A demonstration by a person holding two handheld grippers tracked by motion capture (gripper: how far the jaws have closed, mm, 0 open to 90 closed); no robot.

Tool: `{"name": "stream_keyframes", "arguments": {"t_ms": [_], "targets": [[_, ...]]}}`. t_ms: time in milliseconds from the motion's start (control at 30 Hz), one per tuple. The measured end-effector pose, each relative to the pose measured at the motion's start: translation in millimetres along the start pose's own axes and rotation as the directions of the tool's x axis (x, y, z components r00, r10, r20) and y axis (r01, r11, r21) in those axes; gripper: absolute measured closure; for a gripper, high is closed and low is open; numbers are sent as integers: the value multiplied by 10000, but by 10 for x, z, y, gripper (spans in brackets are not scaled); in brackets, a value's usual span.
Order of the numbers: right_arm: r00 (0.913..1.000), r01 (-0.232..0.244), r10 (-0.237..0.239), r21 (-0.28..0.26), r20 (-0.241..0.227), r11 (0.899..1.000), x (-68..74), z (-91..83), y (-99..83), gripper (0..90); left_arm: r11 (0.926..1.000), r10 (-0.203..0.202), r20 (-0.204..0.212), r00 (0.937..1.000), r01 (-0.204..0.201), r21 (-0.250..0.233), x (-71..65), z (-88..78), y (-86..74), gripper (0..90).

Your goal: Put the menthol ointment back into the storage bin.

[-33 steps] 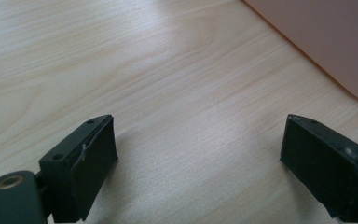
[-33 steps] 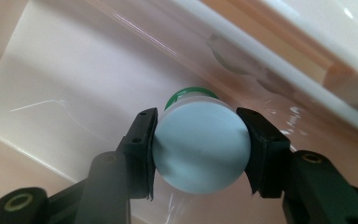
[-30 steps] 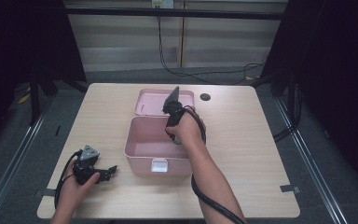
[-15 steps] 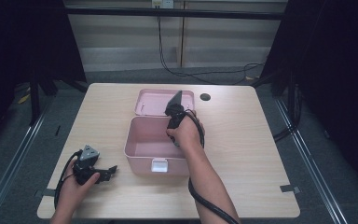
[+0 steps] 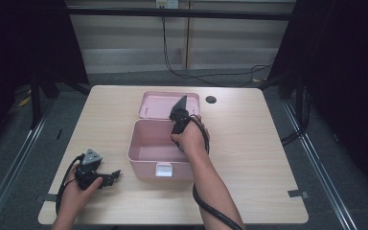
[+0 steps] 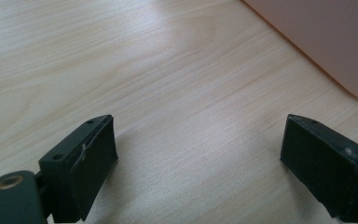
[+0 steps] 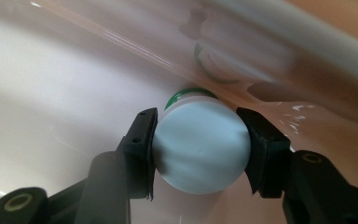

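My left gripper (image 5: 106,176) is black, with a grey three-cornered plate on top and a black cable looping back from behind the jaws. My right gripper (image 7: 196,145) is black too, its blocky jaws carrying small screw holes and brass-ringed holes lower down, a thick black cable trailing behind. My forearms are bare, unsleeved.

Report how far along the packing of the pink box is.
Done: the box stands open on the table, its lid lying behind it. In hand: the right gripper is clamped on a white bottle with a green band, low inside the box. Left: release it. The left gripper rests open, idle.
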State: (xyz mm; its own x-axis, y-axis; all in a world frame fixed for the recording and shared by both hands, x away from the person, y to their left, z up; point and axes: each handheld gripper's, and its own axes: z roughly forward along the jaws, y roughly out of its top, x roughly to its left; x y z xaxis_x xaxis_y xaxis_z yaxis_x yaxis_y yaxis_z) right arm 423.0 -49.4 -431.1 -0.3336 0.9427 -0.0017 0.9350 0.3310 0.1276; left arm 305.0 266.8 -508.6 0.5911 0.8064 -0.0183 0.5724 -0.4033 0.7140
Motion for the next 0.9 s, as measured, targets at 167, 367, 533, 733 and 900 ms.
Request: {"name": "stream_keyframes", "arguments": {"t_ms": [167, 367, 533, 733, 900], "targets": [[10000, -49, 49, -70, -11, 10000, 9, 21, 5, 508, 10000, 0, 7, 10000, 0, 14, -1, -1, 0, 100], [10000, -71, 71, -103, 50, 9999, 19, 33, 4, 508, 10000, 0, -12, 10000, 0, -44, -1, 3, -2, 99], [9999, -151, 152, -107, 64, 9998, 24, 46, -3, 507, 10000, 4, -13, 10000, -4, -46, -2, 3, -2, 99], [9998, -197, 198, -157, 43, 9997, 26, 62, -8, 505, 10000, 24, -21, 10000, -24, -42, 0, 0, -3, 99], [9997, -221, 222, -210, 62, 9995, 17, 53, -9, 496, 10000, 25, -26, 10000, -25, -42, -1, 0, -3, 100]]}}
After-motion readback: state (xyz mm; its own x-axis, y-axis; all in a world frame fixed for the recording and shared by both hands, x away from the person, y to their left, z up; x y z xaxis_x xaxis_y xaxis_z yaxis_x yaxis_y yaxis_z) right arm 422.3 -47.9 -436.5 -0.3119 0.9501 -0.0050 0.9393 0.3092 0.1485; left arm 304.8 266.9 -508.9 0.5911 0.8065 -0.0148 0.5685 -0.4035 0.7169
